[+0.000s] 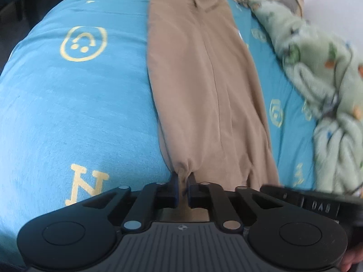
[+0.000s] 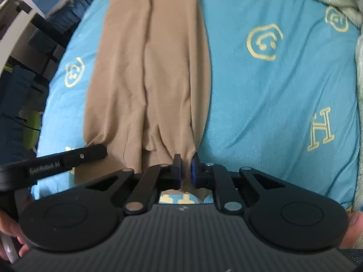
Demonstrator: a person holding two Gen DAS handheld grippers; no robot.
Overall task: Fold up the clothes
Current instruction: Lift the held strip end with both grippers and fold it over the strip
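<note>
You see plain tan trousers (image 1: 204, 86) on a turquoise bedspread (image 1: 79, 113) printed with yellow letters and smiley faces. The blanket (image 1: 317, 72) is pale green, with what may be small orange animals.

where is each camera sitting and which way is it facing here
Left wrist: sits on the left gripper, looking forward and down along the tan garment on the blue bedspread; its fingers pinch the garment's near left corner; part of a hand shows bottom right.
Right wrist: sits on the right gripper, facing likewise; its fingers pinch the near right corner; hand parts show at both lower corners.
Shared: the garment, the bedspread, the green blanket; each view catches the other gripper.
</note>
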